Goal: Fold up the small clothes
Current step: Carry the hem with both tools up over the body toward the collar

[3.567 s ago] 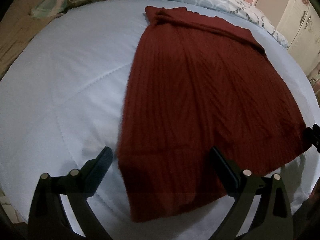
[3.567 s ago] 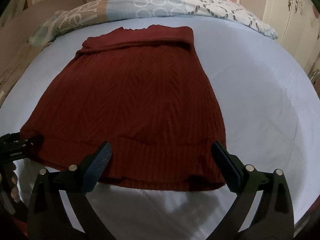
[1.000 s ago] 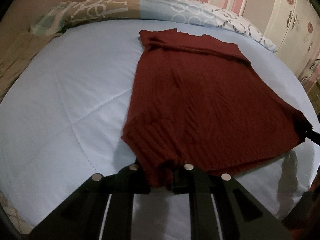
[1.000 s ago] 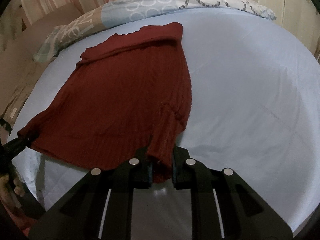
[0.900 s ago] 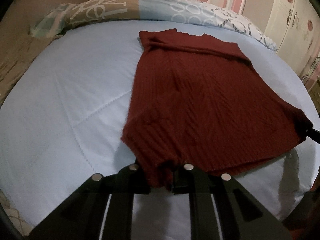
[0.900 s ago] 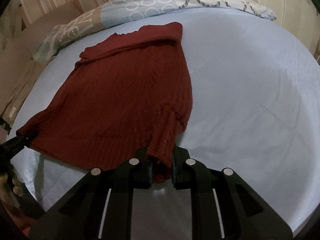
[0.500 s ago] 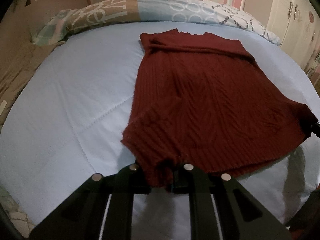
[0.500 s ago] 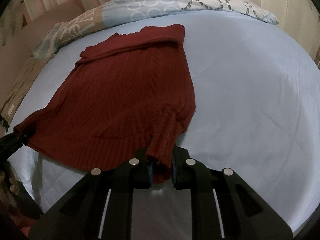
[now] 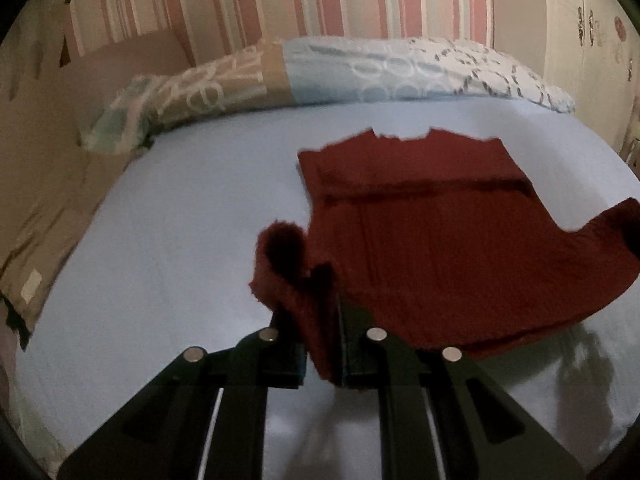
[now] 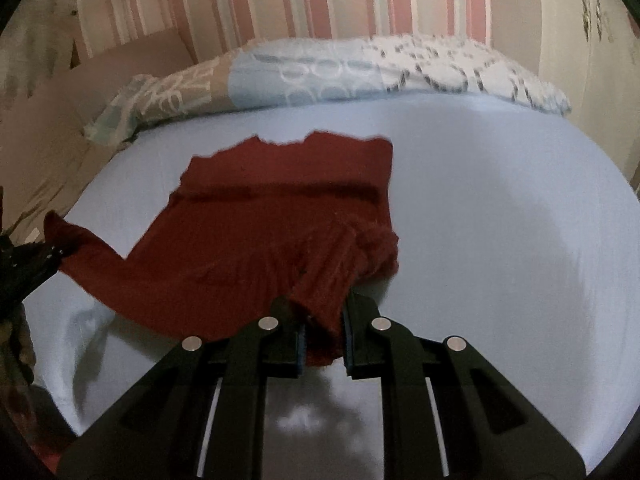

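Above the pale bedsheet [image 9: 168, 216], left gripper [image 9: 322, 316] and right gripper [image 10: 324, 324], angled downward, each clamped on seemingly lifted red sweater [image 9: 440, 248] hem.

The dark red knit sweater [image 9: 432, 232] lies on the bed, neck end flat toward the pillows. Its two near hem corners are lifted and bunched, the cloth sagging between them.

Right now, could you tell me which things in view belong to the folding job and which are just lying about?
Part of the job:
- red knit garment, near hem lifted off the bed
- left gripper, shut on one hem corner
- right gripper, shut on the other corner

Just lying about:
- light blue bedcover, the work surface
- patterned pillow
- cupboard
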`<state>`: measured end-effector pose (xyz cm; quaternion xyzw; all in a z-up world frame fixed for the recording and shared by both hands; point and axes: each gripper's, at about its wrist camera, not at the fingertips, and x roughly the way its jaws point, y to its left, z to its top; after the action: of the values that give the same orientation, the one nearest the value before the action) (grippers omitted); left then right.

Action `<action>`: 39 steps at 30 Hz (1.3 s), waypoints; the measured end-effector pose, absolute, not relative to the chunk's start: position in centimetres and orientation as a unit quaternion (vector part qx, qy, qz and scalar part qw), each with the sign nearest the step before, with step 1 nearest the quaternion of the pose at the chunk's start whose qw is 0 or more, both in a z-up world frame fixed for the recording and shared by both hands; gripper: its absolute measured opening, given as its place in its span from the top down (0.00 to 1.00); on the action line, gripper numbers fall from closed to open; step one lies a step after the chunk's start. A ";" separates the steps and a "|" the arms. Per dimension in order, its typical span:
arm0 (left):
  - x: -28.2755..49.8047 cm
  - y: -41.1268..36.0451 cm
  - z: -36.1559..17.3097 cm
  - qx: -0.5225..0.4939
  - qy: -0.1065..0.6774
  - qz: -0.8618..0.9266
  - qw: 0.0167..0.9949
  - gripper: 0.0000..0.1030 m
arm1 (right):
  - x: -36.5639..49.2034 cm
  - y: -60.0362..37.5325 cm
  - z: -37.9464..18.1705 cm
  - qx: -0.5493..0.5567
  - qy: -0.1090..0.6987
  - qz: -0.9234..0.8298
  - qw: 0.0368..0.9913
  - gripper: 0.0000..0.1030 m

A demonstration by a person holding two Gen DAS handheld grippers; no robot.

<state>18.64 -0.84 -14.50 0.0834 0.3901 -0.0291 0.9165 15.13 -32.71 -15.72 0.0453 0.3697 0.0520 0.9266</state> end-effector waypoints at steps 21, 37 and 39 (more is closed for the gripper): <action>36.4 -3.0 -16.0 0.070 0.401 0.007 0.913 0.93 | 32.6 -34.9 -18.0 0.105 0.385 0.068 0.914 0.87; 52.7 -4.3 -23.7 0.157 0.467 -0.023 0.870 0.85 | 46.7 -36.5 -23.7 0.138 0.476 0.001 0.868 0.83; 52.4 -3.9 -24.0 0.159 0.464 -0.033 0.871 0.71 | 46.6 -37.0 -25.1 0.157 0.488 -0.001 0.858 0.80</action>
<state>52.39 -3.89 -24.05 0.1594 0.4639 -0.0329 0.8708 46.64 -36.99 -25.07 0.1574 0.4882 -0.0011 0.8584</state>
